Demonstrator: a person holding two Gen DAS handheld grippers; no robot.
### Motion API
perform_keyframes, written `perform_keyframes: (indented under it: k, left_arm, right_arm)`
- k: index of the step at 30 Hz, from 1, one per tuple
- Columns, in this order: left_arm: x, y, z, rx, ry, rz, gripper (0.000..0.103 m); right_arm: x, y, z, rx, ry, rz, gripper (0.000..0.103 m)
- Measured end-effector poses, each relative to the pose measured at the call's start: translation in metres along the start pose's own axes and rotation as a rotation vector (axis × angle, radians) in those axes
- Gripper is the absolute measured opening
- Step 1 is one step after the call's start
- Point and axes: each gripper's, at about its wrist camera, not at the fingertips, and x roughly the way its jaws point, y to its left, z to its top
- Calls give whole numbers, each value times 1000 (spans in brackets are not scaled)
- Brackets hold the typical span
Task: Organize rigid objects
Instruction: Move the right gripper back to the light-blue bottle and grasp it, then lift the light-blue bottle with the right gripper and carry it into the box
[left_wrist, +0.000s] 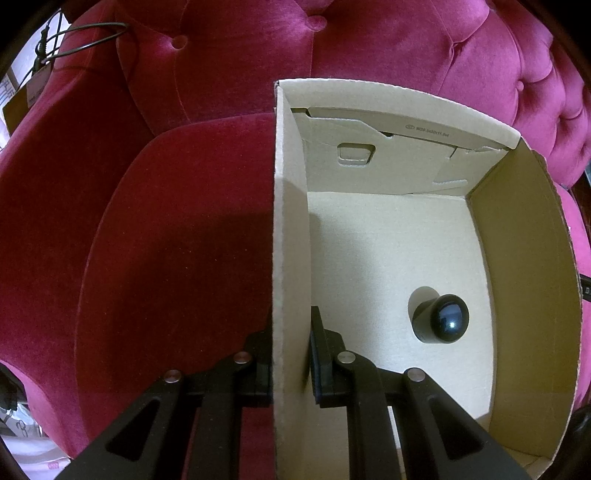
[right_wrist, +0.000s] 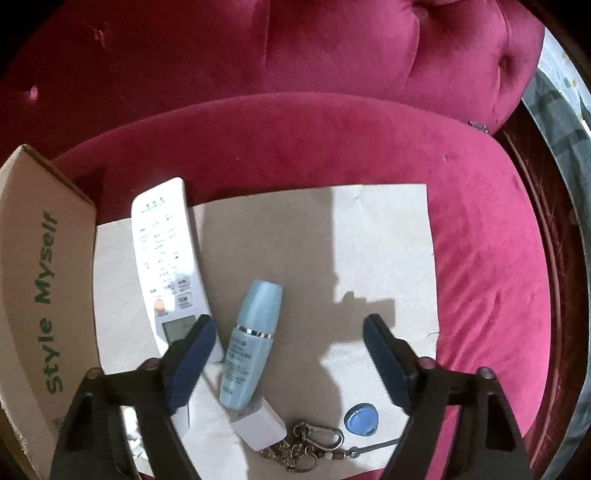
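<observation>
My left gripper (left_wrist: 291, 354) is shut on the left wall of an open cardboard box (left_wrist: 290, 229), one finger outside and one inside. A small black bottle (left_wrist: 441, 319) lies on the box floor. My right gripper (right_wrist: 290, 332) is open and empty above a sheet of paper (right_wrist: 369, 243). On the paper lie a white remote control (right_wrist: 166, 254), a light blue bottle (right_wrist: 251, 343) between my fingers, a white charger cube (right_wrist: 258, 428), a blue tag (right_wrist: 362, 419) and a bunch of metal key clips (right_wrist: 306, 445).
Everything rests on a red velvet sofa (right_wrist: 480, 258) with a tufted back (left_wrist: 369, 48). The box's outer side, printed "Style Myself" (right_wrist: 44, 295), stands at the left of the right wrist view. A wire hanger (left_wrist: 81, 40) lies at the far left.
</observation>
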Motion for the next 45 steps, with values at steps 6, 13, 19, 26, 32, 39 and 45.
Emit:
perform_keyframes:
  k: [6, 13, 19, 26, 32, 39, 45]
  left_arm:
    - [0, -1, 0, 3, 0, 5, 14]
    - [0, -2, 0, 2, 1, 6, 14]
    - [1, -3, 0, 3, 1, 6, 14]
    - [1, -3, 0, 2, 0, 6, 14]
    - [1, -4, 0, 3, 1, 8, 14]
    - [1, -4, 0, 3, 1, 8, 14]
    - [1, -4, 0, 1, 0, 5, 14]
  right_arm:
    - [13, -1, 3, 7, 26, 19, 64]
    - [24, 2, 4, -2, 41, 55, 37]
    - [12, 17, -5, -8, 25, 49, 28]
    - [-4, 23, 2, -35, -3, 45, 26]
    - [-22, 26, 4, -39, -24, 52, 26]
    - [-49, 35, 4, -60, -57, 55, 26]
    - [-72, 43, 7, -85, -87, 56, 26]
